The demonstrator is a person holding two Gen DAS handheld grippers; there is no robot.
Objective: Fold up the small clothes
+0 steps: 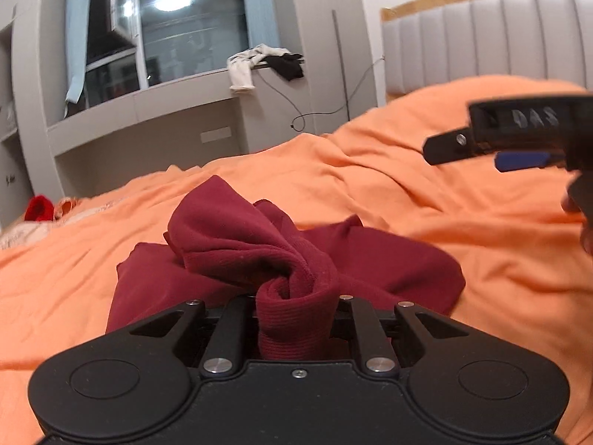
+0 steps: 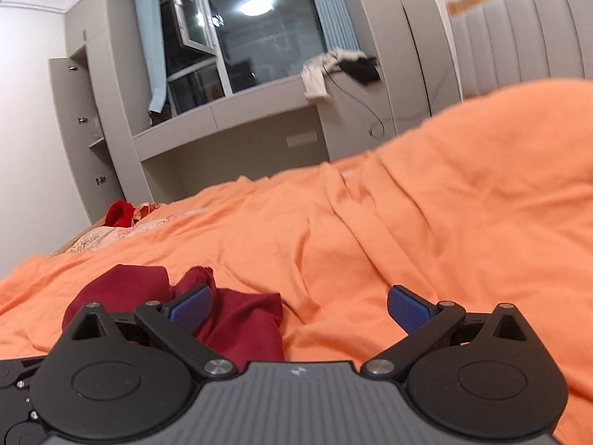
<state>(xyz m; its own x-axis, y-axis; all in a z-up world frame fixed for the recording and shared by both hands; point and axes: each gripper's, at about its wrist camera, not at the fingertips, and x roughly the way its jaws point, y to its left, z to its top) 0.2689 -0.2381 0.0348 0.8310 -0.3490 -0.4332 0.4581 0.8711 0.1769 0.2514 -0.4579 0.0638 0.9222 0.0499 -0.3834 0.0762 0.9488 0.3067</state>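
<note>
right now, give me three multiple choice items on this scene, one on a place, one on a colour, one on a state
1. Where does the dark red garment lie?
A. on the window ledge
B. on the orange bedspread
C. on the floor

2. What colour are the pads on the right tool?
A. blue
B. green
C. white

3. How is the left tool set?
A. wide open over bare bedding
B. shut with nothing in it
C. shut on the dark red garment

Answers:
1. B, the garment is spread on the bedspread in both views.
2. A, both pads show blue in the right wrist view.
3. C, a bunched fold of the garment is pinched between its fingers, while the right tool stands open and holds nothing.
</note>
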